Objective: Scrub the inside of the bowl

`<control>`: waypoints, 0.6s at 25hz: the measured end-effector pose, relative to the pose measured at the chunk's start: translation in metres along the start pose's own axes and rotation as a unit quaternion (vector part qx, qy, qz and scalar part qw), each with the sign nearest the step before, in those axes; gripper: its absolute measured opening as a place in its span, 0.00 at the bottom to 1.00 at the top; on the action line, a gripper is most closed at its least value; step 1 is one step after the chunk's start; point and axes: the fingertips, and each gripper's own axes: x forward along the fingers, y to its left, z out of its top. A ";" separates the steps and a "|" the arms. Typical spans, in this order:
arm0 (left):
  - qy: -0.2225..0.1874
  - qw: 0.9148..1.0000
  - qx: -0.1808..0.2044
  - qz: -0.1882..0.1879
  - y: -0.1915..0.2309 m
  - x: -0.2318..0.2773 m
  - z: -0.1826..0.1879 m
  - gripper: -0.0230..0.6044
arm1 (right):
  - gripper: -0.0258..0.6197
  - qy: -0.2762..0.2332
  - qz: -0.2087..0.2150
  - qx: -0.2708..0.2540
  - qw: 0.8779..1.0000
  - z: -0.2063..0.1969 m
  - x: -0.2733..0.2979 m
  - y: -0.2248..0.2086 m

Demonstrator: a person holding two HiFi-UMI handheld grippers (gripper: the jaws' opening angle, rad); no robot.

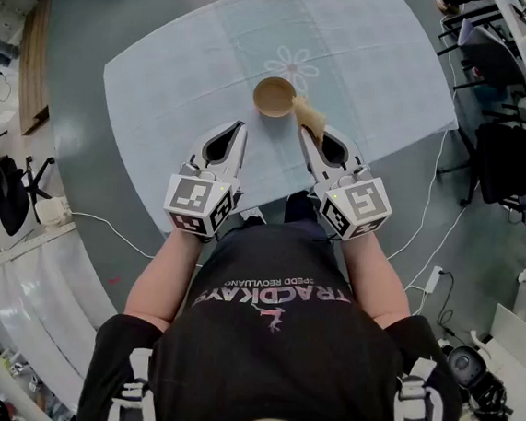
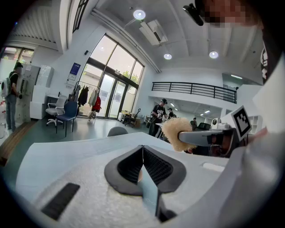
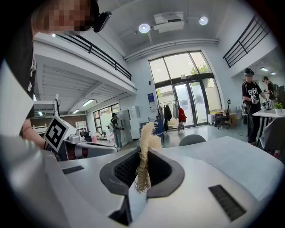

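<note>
The desk (image 1: 378, 68) is covered with a pale blue cloth with a faint flower pattern, and only the bowl (image 1: 274, 96) stands on it. Around the desk is grey floor: a black chair (image 1: 10, 194) at the left, darker chairs (image 1: 508, 159) at the right, a white cable (image 1: 104, 225) trailing across the floor and a power strip (image 1: 434, 279) near the person's right side. Both gripper views show a large hall with tall windows and a few people standing well back. Nothing lies between either gripper and the bowl.

The brown bowl sits upright, mouth up, near the middle of the desk on the flower pattern. The left gripper (image 1: 240, 127) hangs just short of it, jaws pressed together with nothing between them. The right gripper (image 1: 304, 133) is clamped on a tan fibrous scrubber (image 1: 310, 118). In its own view the pad is seen edge-on, standing up between the jaws with a frayed end hanging below them. From the head view its long axis runs from the jaw tips away from the person and slightly left, and its far end reaches the bowl's right rim. Whether it touches the rim cannot be told.
</note>
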 end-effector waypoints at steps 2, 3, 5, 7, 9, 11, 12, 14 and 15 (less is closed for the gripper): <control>0.000 1.000 0.000 0.000 -0.004 0.004 -0.001 0.06 | 0.09 0.000 0.000 0.000 1.000 0.000 -0.002 -0.004; 0.000 1.000 -0.001 0.000 -0.005 0.005 -0.001 0.06 | 0.09 0.000 0.000 -0.001 1.000 0.000 -0.003 -0.006; 0.001 1.000 -0.001 -0.001 -0.006 0.007 -0.002 0.06 | 0.09 0.001 0.001 -0.001 1.000 -0.001 -0.004 -0.008; 0.002 1.000 -0.001 -0.001 -0.007 0.006 -0.003 0.06 | 0.09 0.001 0.000 -0.001 1.000 -0.001 -0.004 -0.008; 0.003 1.000 -0.001 -0.002 -0.005 0.003 -0.003 0.06 | 0.09 0.001 0.000 0.000 1.000 -0.001 -0.004 -0.004; 0.005 1.000 -0.002 -0.002 -0.003 0.000 -0.005 0.06 | 0.09 0.000 0.001 0.004 1.000 -0.002 -0.002 -0.001; 0.007 1.000 -0.002 -0.002 -0.003 0.000 -0.006 0.06 | 0.09 -0.002 0.001 0.008 1.000 -0.002 -0.002 -0.001; 0.012 1.000 -0.004 -0.001 -0.002 0.001 -0.010 0.06 | 0.09 -0.005 0.002 0.015 1.000 -0.001 -0.002 -0.003; 0.016 1.000 -0.007 0.001 -0.001 0.002 -0.012 0.06 | 0.09 -0.005 0.003 0.017 1.000 0.000 -0.002 -0.003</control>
